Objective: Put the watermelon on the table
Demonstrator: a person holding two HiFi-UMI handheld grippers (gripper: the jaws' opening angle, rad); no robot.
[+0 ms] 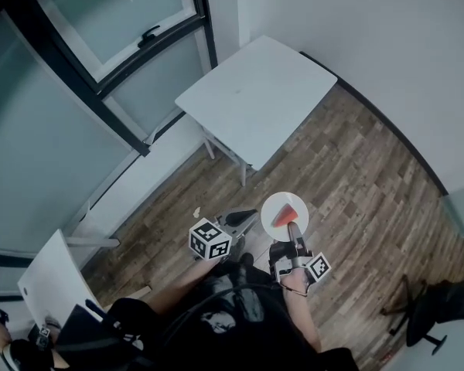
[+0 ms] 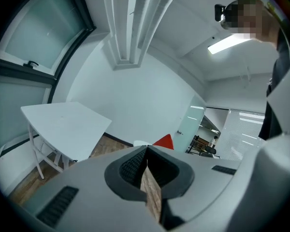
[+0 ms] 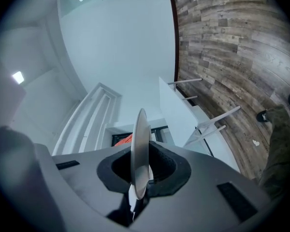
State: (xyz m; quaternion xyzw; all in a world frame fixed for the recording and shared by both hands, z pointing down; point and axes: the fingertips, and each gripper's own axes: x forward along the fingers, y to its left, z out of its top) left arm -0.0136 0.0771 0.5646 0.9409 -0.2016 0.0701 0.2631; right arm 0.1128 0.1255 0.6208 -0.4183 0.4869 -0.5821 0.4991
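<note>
Left gripper (image 1: 250,216) jaws were pressed together, empty. Right gripper (image 1: 294,226) jaws pinched the rim of a white plate (image 1: 275,202), held over the wood floor (image 1: 356,176). Watermelon slice (image 1: 286,216) lay on that plate. White table (image 1: 255,99) stood farther ahead, by the window (image 1: 100,45).

One white table (image 1: 255,99), one plate (image 1: 272,203), one watermelon slice (image 1: 286,216), possibly one dark chair (image 1: 429,308)

A bare office room: white table (image 1: 255,103), wood-plank floor (image 1: 356,176), frosted windows (image 1: 100,22), ceiling strip light (image 2: 229,42)
</note>
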